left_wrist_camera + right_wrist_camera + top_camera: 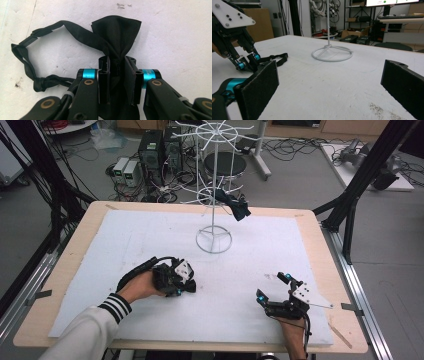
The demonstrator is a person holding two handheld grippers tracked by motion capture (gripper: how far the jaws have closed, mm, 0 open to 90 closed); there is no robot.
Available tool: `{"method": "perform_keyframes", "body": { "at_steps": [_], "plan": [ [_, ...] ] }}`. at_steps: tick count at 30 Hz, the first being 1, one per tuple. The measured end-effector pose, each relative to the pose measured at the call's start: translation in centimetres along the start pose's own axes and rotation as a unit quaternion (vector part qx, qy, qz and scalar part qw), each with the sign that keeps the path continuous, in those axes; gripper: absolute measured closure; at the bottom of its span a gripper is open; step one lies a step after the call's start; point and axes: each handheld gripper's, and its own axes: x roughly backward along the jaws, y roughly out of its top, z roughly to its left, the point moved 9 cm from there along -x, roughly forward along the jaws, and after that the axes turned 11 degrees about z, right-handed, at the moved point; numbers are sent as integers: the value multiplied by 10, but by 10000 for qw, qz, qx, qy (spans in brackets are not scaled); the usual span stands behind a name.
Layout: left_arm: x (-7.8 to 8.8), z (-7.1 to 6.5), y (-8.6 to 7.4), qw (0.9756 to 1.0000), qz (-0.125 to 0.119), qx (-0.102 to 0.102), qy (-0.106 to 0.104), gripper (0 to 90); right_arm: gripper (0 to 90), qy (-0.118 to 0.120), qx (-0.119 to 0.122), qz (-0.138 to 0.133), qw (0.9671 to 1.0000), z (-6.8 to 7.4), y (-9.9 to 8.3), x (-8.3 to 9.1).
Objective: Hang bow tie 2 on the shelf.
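A black bow tie (117, 32) lies on the white mat (150, 235), its strap (27, 57) looped out to one side. My left gripper (117, 66) is shut on the bow tie's pinched middle, pads pressing the fabric from both sides. From above, the left gripper (184, 287) rests low on the mat's near left part. My right gripper (272, 286) sits at the near right, open with nothing between its jaws. In the right gripper view its wide-apart pads (259, 85) frame the left gripper (247, 62) and the strap (274, 58).
A white wire rack (214, 180) stands on a ring base (214, 240) at the mat's far middle. A second black bow tie (235, 206) hangs from one of its lower arms. Computers, cables and a stool sit on the floor beyond the table.
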Motion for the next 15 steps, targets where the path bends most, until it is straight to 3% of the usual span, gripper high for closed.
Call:
{"method": "perform_keyframes", "body": {
  "at_steps": [7,13,15],
  "plan": [
    [3,-3,3,9999,-48,-89,41,756,7,-29,48,-61,10000,0,1,1],
    [11,-2,9,9994,-339,12,25,757,7,-39,104,-73,9999,2,0,1],
    [16,0,11,9986,-494,103,149,757,7,-56,179,-103,9998,2,0,1]
  ]
}}
